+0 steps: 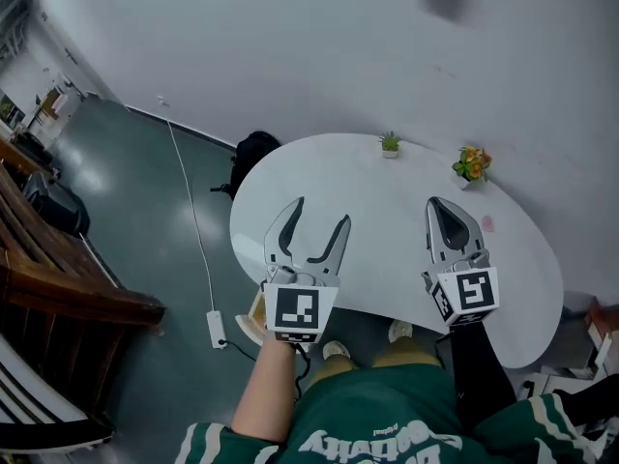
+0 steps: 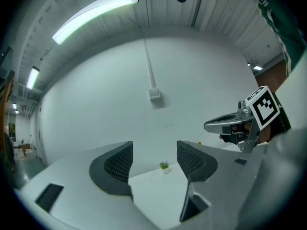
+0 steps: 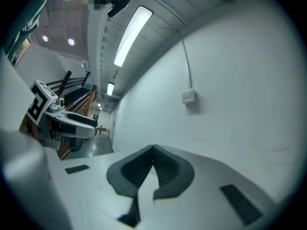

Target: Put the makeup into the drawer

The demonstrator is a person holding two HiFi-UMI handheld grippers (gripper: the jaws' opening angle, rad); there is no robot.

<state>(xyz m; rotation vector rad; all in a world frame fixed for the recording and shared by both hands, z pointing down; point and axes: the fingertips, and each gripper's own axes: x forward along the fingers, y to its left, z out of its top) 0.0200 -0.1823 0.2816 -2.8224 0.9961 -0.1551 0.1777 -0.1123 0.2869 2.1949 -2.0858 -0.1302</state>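
In the head view my two grippers hover side by side over the near edge of a white oval table (image 1: 387,211). My left gripper (image 1: 321,211) is open, with nothing between its dark ribbed pads (image 2: 117,163). My right gripper (image 1: 437,203) is shut, pads (image 3: 163,169) meeting tip to tip on nothing. A small pink item (image 1: 487,223) lies on the table just right of the right gripper; I cannot tell what it is. No drawer shows in any view. The left gripper view catches the right gripper (image 2: 225,126), and the right gripper view catches the left gripper (image 3: 72,123).
A tiny green potted plant (image 1: 390,144) and an orange-flowered pot (image 1: 472,165) stand at the table's far edge by the white wall. On the floor to the left are a black bag (image 1: 253,150), a power strip (image 1: 217,329) on a white cable, and dark wooden furniture (image 1: 58,278).
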